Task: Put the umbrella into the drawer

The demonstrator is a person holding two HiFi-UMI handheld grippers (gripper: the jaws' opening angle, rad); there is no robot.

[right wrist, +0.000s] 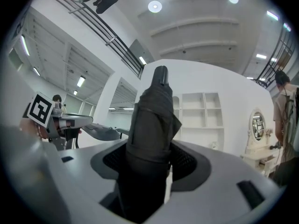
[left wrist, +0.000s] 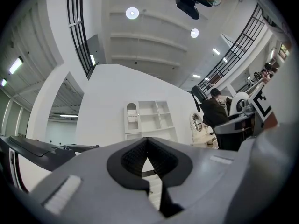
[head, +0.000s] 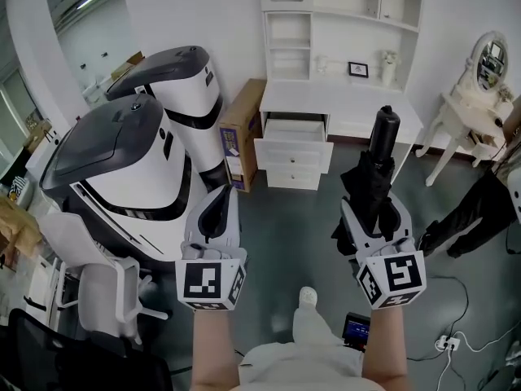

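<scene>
A folded black umbrella (head: 381, 157) stands upright in my right gripper (head: 373, 212), whose jaws are shut on its lower part. In the right gripper view the umbrella (right wrist: 152, 125) fills the gap between the pads and its cap points at the white shelves. My left gripper (head: 217, 212) is held beside it at the left; its fingertips meet with nothing between them (left wrist: 147, 146). Ahead, across the grey floor, the white desk's top drawer (head: 291, 155) is pulled open. Both grippers are well short of it.
Two large white-and-black machines (head: 122, 161) crowd the left, with a cardboard box (head: 240, 133) leaning by the desk. A white chair (head: 98, 292) is at the lower left. A dressing table with a mirror (head: 480, 88) and a person in dark clothes (head: 472, 210) are at the right. A power strip (head: 446, 343) lies on the floor.
</scene>
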